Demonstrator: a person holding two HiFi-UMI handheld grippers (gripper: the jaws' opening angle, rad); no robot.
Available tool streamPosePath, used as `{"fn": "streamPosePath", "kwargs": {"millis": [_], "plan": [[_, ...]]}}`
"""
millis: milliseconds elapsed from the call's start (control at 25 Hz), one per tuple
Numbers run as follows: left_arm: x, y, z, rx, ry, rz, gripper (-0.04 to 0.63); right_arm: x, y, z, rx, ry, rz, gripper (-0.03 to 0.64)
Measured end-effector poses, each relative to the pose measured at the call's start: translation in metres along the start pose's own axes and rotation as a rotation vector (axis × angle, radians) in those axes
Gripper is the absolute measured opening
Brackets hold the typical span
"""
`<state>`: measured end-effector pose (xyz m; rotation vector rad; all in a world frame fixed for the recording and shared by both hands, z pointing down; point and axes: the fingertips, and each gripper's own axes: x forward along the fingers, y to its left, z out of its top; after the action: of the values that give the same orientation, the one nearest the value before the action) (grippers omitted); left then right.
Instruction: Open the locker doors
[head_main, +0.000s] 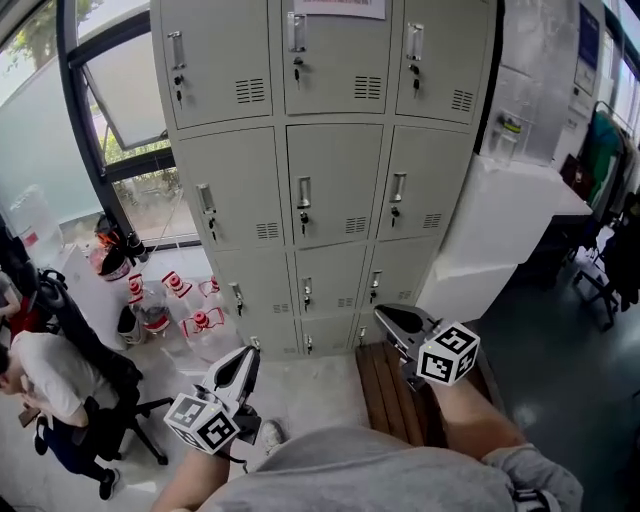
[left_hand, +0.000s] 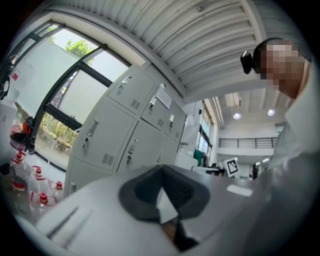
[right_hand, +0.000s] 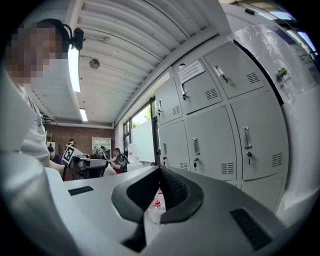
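A grey bank of lockers fills the far wall in the head view, three columns wide, and every door I see is closed. Each door carries a small vertical handle with a key lock under it. My left gripper hangs low at the left, well short of the lockers, jaws together and empty. My right gripper is held at the right, short of the bottom doors, also shut on nothing. The left gripper view shows its jaw tips meeting, with the lockers beyond. The right gripper view shows the same for the right gripper, with the lockers to its right.
Several red-capped water bottles stand on the floor left of the lockers, below a window. A person sits on an office chair at the far left. A wooden slatted platform lies under my right arm. A white cabinet stands on the right.
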<state>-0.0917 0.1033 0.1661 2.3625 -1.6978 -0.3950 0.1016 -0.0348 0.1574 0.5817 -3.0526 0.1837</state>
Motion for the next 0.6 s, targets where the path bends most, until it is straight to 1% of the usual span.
{"fn": "streamPosePath", "kwargs": {"millis": [160,320,480,600], "plan": [[0.022,0.095,0.039,0.015,0.005,-0.057,0.005,0.088,-0.011,0.023,0.005,-0.043,-0.059,0.002],[0.047,0.163,0.082,0.075,0.029,-0.118,0.003,0.16,-0.021,0.054,-0.019,-0.073,-0.115,0.003],[0.071,0.203,0.109,0.089,0.028,-0.157,0.004,0.208,-0.034,0.074,-0.028,-0.081,-0.144,0.003],[0.097,0.21,0.119,0.095,0.014,-0.182,0.005,0.227,-0.048,0.089,-0.04,-0.086,-0.139,0.003]]}}
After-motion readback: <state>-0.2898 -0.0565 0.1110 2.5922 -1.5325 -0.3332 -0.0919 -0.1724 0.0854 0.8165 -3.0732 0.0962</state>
